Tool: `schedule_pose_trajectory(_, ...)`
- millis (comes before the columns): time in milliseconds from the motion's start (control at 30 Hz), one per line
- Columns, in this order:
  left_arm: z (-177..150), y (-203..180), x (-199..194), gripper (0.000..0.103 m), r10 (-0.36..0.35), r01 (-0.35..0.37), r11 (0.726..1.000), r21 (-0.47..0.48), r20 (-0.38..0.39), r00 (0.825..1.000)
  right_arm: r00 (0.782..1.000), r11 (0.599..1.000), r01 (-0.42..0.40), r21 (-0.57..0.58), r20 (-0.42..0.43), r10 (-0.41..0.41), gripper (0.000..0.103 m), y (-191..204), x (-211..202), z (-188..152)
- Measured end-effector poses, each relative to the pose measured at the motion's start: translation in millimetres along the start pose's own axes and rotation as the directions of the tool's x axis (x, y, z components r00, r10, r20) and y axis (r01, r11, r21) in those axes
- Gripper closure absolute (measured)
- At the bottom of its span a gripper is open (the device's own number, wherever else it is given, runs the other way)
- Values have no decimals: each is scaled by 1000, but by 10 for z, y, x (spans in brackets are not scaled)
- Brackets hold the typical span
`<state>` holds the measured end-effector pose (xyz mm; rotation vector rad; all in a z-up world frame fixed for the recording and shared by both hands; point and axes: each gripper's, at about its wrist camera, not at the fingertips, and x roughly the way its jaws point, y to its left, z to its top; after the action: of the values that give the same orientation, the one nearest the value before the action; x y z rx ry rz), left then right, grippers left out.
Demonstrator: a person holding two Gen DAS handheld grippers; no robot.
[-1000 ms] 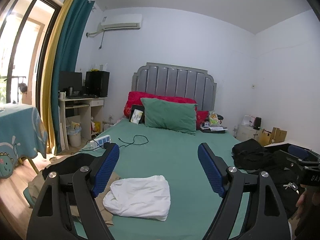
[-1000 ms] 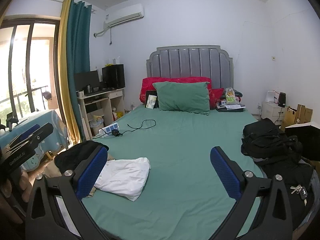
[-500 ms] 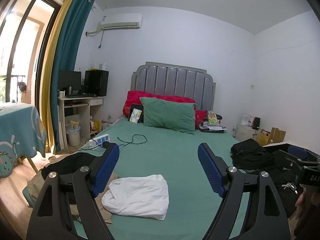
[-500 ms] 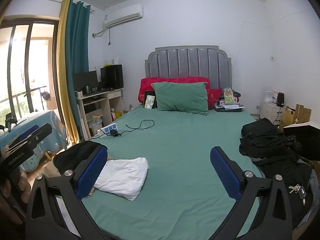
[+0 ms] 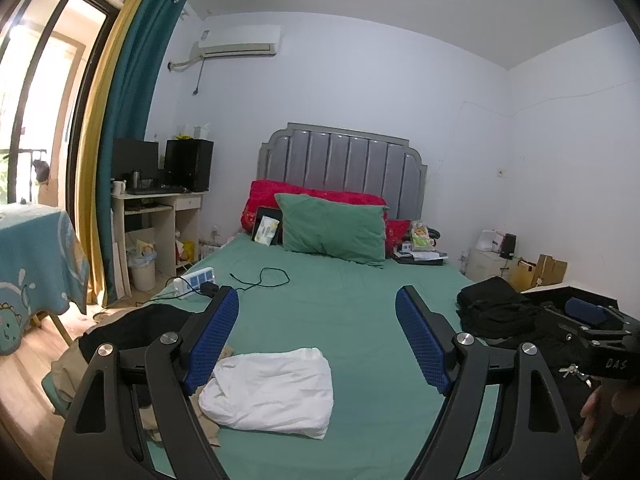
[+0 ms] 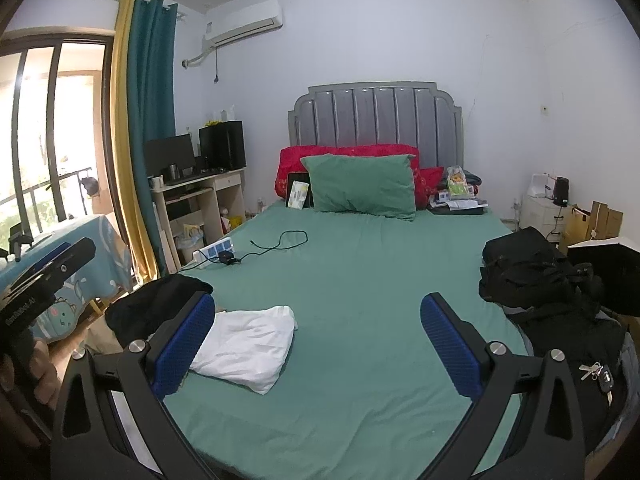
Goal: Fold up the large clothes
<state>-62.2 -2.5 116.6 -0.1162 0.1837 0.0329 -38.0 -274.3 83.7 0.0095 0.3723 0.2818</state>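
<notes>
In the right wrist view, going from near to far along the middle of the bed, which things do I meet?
White garment → black cable → green pillow → red pillow → grey headboard.

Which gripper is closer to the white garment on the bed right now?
Left. The left gripper hangs open just above the white garment. The right gripper, also open, sits off to the garment's right, over bare green sheet.
</notes>
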Motion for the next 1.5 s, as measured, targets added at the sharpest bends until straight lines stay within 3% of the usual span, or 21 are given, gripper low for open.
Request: schedule_pose_trajectory(1500,-4,-26,9,20,-20,20,1000,-2,-36,999,1000,1000,0,15,-14,0,2,-47,28,53)
